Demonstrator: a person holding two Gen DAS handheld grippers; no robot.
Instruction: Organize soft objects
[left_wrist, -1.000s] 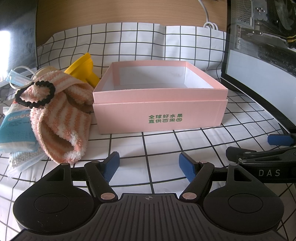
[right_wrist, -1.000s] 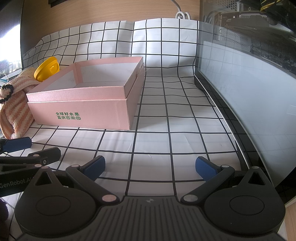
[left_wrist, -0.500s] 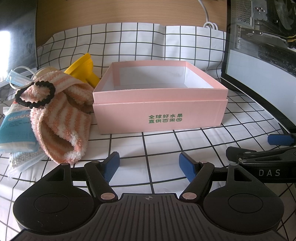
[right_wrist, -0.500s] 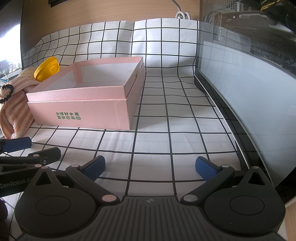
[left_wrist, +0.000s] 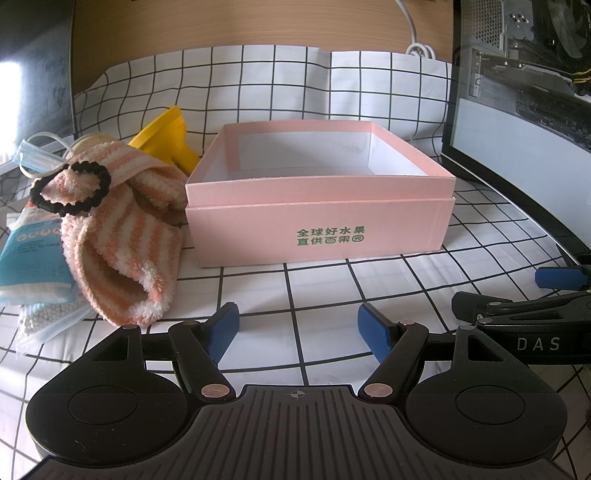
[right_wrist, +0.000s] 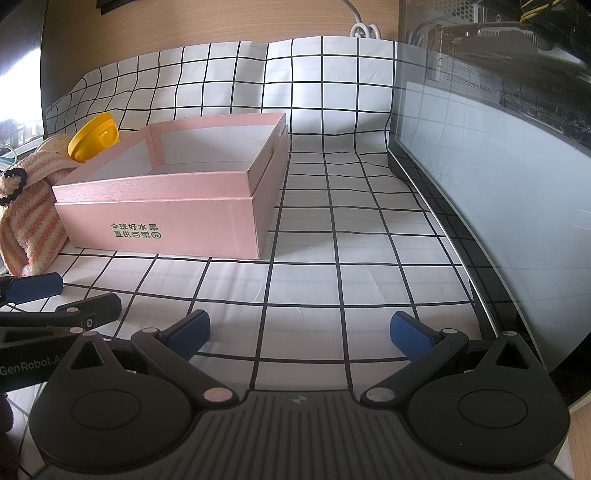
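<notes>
An open pink box (left_wrist: 319, 225) with green lettering sits mid-frame, its white inside bare; touching its left side lies a crumpled orange-and-white striped fluffy cloth (left_wrist: 114, 236), a black beaded hair tie (left_wrist: 70, 192) resting on top. At the far left lie a blue face mask (left_wrist: 31, 158) and a blue-white packet (left_wrist: 31, 254).

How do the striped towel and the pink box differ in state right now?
The striped towel is soft and lies crumpled in a heap; the pink box is rigid and stands square and open-topped. The towel carries a black hair tie on top; the box looks empty inside. The towel is orange-and-white striped; the box is plain pink with green lettering. Both rest on the checked cloth, untouched by either gripper.
</notes>
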